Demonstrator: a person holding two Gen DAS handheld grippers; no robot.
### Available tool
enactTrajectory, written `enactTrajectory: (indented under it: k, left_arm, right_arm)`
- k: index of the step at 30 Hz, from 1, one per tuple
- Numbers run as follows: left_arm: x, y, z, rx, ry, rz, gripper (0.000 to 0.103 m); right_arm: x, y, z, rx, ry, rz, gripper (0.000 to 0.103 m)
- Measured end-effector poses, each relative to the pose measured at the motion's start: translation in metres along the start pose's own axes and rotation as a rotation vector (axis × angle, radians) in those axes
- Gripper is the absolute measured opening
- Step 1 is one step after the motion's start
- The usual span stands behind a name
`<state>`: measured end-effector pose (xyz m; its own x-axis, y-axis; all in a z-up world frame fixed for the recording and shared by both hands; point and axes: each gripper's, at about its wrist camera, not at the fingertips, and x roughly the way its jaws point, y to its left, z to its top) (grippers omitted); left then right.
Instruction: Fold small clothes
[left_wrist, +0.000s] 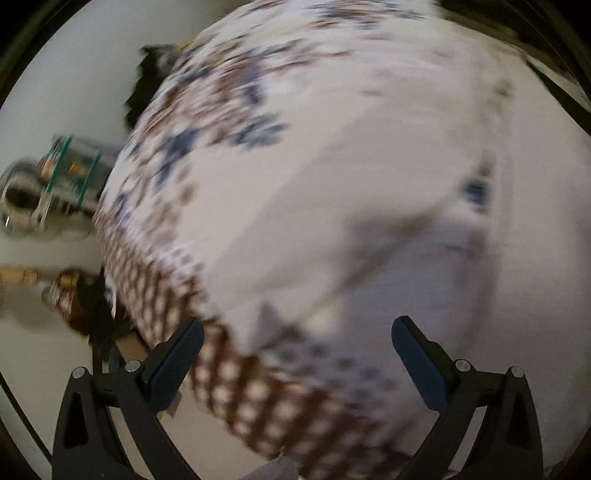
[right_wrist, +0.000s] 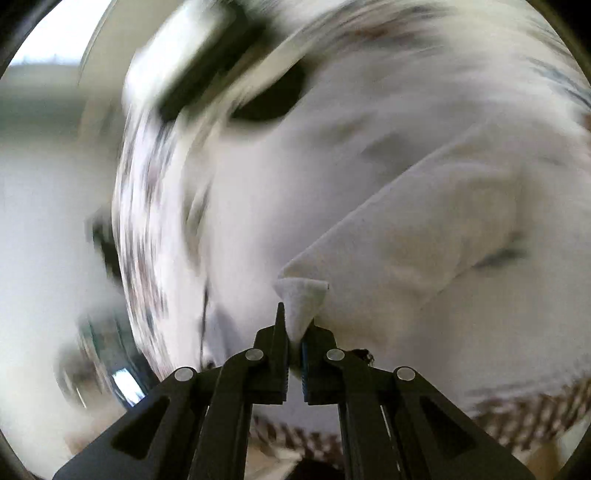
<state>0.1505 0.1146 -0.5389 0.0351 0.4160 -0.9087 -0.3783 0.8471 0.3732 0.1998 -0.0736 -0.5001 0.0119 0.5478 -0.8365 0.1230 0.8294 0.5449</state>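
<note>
1. The left gripper (left_wrist: 297, 332) is held wide open, with nothing between its fingers, just above the garment (left_wrist: 332, 184).
2. A white corner of the garment (right_wrist: 301, 299) is pinched in the closed right gripper (right_wrist: 295, 325).
3. The garment, white with a brown and blue pattern, is spread over a pale table (left_wrist: 55, 92) and fills both views.
4. Past its left edge, blurred objects are seen, possibly a metal can (left_wrist: 48, 192).
</note>
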Motion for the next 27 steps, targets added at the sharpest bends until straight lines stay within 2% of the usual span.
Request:
enactTrajectory:
  k: [2, 6, 12, 15, 16, 17, 19, 20, 21, 25, 27]
  left_arm:
    - [0.005, 0.022, -0.005, -0.04, 0.008, 0.022, 0.103]
    - [0.019, 0.063, -0.017, -0.11, 0.034, 0.049, 0.103]
    - [0.038, 0.1, -0.027, -0.165, 0.072, 0.035, 0.103]
    - [0.048, 0.11, -0.027, -0.192, 0.105, -0.02, 0.103]
    - [0.052, 0.115, -0.027, -0.207, 0.118, -0.07, 0.103]
    - [0.055, 0.119, -0.027, -0.223, 0.128, -0.111, 0.103]
    - [0.064, 0.128, -0.026, -0.269, 0.155, -0.222, 0.103]
    - [0.069, 0.132, -0.025, -0.295, 0.168, -0.278, 0.103]
    - [0.078, 0.138, -0.025, -0.333, 0.19, -0.349, 0.103]
    - [0.107, 0.15, -0.015, -0.47, 0.253, -0.585, 0.101]
    - [0.116, 0.147, -0.004, -0.5, 0.237, -0.666, 0.101]
  right_arm:
    - [0.056, 0.045, -0.015, -0.125, 0.11, -0.052, 0.005]
    - [0.122, 0.089, -0.048, -0.284, 0.215, -0.186, 0.005]
    - [0.155, 0.1, -0.072, -0.329, 0.294, -0.244, 0.005]
    - [0.164, 0.095, -0.067, -0.295, 0.347, -0.243, 0.009]
    - [0.163, 0.092, -0.065, -0.273, 0.364, -0.225, 0.014]
    - [0.162, 0.087, -0.059, -0.23, 0.396, -0.168, 0.019]
    - [0.15, 0.079, -0.052, -0.17, 0.419, -0.095, 0.056]
    - [0.136, 0.073, -0.048, -0.132, 0.398, -0.065, 0.063]
    - [0.127, 0.067, -0.045, -0.113, 0.377, -0.056, 0.066]
    - [0.09, 0.028, -0.033, 0.005, 0.305, -0.09, 0.066]
    - [0.083, 0.012, -0.03, 0.074, 0.276, -0.121, 0.066]
